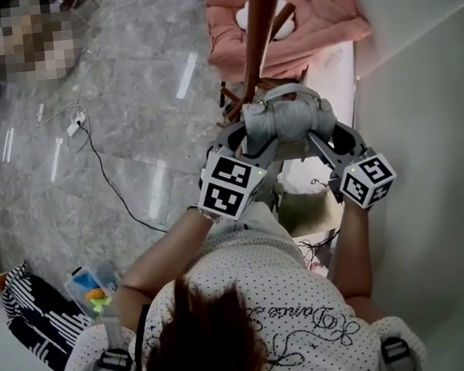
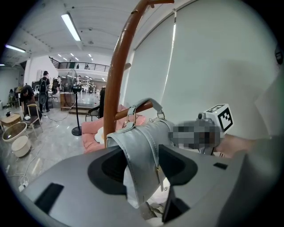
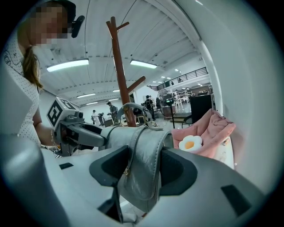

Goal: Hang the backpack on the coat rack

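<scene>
A grey backpack (image 1: 287, 118) is held up between both grippers, right beside the brown wooden coat rack (image 1: 260, 31). My left gripper (image 1: 248, 138) is shut on the bag's left side and my right gripper (image 1: 325, 135) on its right side. In the left gripper view the backpack (image 2: 142, 150) fills the gap of the left gripper (image 2: 142, 167), and its top handle (image 2: 146, 103) arches at a slanted peg (image 2: 135, 113) of the coat rack (image 2: 116, 84). I cannot tell whether the handle rests on the peg. The right gripper (image 3: 144, 170) clamps the backpack (image 3: 142, 164) below the coat rack (image 3: 120, 71).
A pink seat (image 1: 314, 18) with a white flower cushion (image 1: 281, 17) stands just behind the rack. A white wall (image 1: 434, 161) runs close along the right. A cable and power strip (image 1: 75, 126) lie on the tiled floor at the left. People stand far off in the hall.
</scene>
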